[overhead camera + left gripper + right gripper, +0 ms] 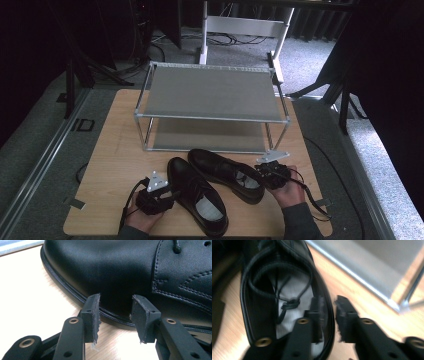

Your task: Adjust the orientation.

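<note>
Two black shoes (215, 187) at lower centre before the metal rack (210, 107); left gripper (116, 315) parted beside the near shoe's sole, right gripper (328, 312) straddling the far shoe's heel rim (329, 322), slightly parted.

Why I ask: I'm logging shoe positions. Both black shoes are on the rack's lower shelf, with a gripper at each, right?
No: both black shoes sit on the wooden table in front of the rack, as the high view shows. A gripper is at each: left gripper, right gripper.

Both grippers were black: left gripper (159, 196) carried a grey three-cornered plate, brass-ringed holes on jaws, frayed pads (95, 315); dark sleeves.
</note>
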`<state>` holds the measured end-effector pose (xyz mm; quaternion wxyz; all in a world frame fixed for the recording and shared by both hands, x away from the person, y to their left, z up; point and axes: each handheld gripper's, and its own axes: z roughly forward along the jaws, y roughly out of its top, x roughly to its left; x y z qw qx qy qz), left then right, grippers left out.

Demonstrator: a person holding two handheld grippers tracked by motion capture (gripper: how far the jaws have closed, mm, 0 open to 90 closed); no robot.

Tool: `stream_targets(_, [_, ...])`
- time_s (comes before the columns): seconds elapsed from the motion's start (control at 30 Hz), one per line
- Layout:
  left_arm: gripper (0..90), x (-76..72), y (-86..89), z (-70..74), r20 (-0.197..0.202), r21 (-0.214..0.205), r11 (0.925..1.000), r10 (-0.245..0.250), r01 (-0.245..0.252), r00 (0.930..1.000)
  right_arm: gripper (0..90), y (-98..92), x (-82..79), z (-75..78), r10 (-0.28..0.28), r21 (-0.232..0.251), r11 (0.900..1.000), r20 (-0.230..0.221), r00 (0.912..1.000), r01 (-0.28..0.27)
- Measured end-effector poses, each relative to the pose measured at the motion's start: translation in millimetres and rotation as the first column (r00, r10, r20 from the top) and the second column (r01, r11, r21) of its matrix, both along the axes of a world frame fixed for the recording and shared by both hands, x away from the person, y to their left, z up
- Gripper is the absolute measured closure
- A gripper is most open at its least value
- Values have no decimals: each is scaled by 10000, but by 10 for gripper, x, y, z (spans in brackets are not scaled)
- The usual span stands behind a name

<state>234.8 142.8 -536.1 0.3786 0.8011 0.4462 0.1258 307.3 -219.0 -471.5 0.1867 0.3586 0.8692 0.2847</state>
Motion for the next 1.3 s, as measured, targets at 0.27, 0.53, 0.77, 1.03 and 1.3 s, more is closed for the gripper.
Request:
stream_targets(0.27, [560,-65,29,-1,-148,-179,9997,-165,162,9998,688,62,205,-70,711,231,9973,-483,9963,-700])
stream_targets(0.53, [560,-84,14,2,-163,-182,9996,-213,210,9996,861,18,240,-81,796,933,9929,-580,9951,-740])
stream_targets(0.77, [559,-122,0,-1,-215,-250,9990,-373,367,9991,868,-35,200,-110,-14,1939,9809,-627,9980,136])
stream_targets(1.03, [617,-118,-74,8,-237,-407,9971,-657,647,9976,868,26,167,-89,-176,2561,9658,-910,9957,404])
stream_targets(1.3, [634,-122,-221,8,-270,-610,9919,-1134,1116,9932,867,47,153,-105,-20,2819,9587,-1304,9915,390])
